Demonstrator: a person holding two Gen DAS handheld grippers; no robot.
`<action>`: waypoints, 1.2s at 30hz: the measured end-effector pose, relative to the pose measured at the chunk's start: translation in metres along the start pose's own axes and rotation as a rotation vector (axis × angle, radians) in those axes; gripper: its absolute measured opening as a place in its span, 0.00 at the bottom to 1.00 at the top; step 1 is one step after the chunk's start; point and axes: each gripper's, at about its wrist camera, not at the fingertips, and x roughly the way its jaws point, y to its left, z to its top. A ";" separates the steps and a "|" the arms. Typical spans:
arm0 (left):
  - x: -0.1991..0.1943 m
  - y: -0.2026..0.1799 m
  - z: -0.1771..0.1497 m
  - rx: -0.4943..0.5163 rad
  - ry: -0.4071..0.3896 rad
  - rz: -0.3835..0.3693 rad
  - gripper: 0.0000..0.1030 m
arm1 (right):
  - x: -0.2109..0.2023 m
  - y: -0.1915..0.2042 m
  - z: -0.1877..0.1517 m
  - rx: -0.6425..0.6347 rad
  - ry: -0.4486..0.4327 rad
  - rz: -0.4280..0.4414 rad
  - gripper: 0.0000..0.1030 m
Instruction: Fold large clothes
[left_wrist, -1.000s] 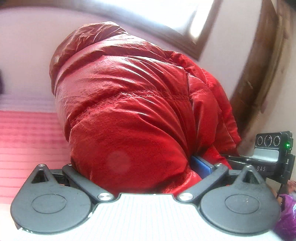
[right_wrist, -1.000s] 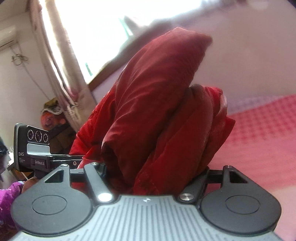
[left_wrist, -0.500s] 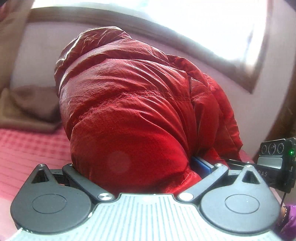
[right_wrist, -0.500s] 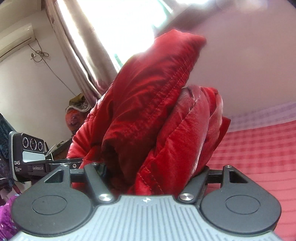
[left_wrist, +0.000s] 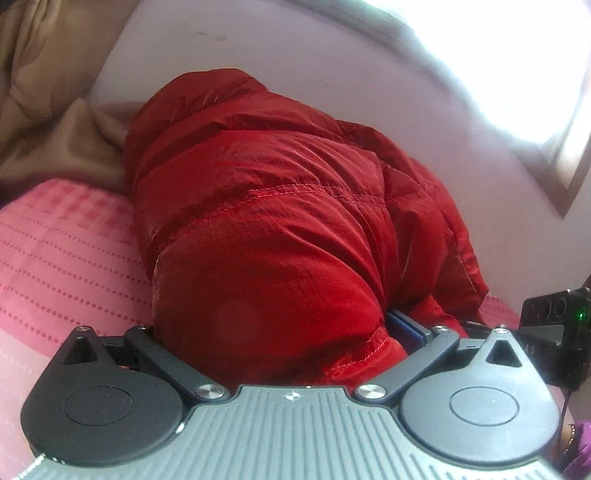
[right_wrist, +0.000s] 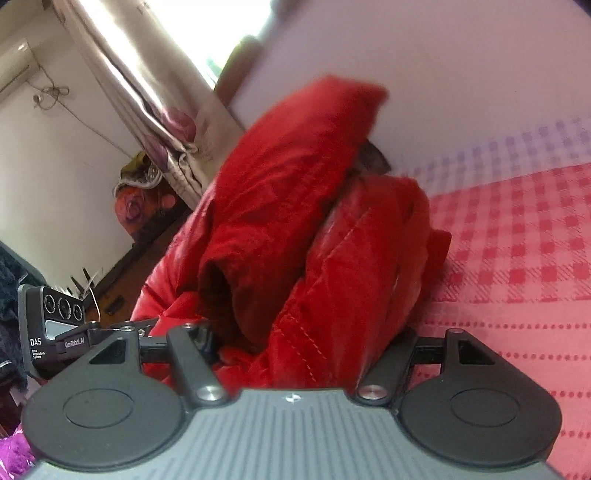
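A bulky red quilted jacket (left_wrist: 280, 221) fills the left wrist view, bunched in a thick roll above the pink checked bed cover (left_wrist: 55, 258). My left gripper (left_wrist: 291, 332) is shut on the jacket; its fingers are buried in the fabric, only a blue pad (left_wrist: 404, 325) shows. In the right wrist view the same jacket (right_wrist: 295, 229) stands in folded layers. My right gripper (right_wrist: 295, 343) is shut on it, fingertips hidden by cloth. Each gripper's body shows at the other view's edge.
The bed cover (right_wrist: 517, 277) stretches to the right. A brown blanket (left_wrist: 55, 140) lies at the back left against the pale wall. A bright window (left_wrist: 517, 74), a floral curtain (right_wrist: 147, 110) and a cluttered corner (right_wrist: 140, 199) lie beyond.
Both grippers have swung with the jacket held between them, so the background has shifted: the brown blanket and curtain have come into view. The grips have not changed.
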 end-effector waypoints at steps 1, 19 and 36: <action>-0.001 -0.004 -0.006 -0.002 -0.003 0.004 1.00 | -0.004 -0.002 -0.001 -0.006 0.004 -0.002 0.71; -0.042 -0.042 -0.016 0.028 -0.047 0.199 1.00 | -0.016 0.040 -0.003 -0.108 -0.029 -0.150 0.88; -0.076 -0.098 -0.048 0.259 -0.233 0.490 1.00 | -0.079 0.093 -0.033 -0.247 -0.185 -0.242 0.93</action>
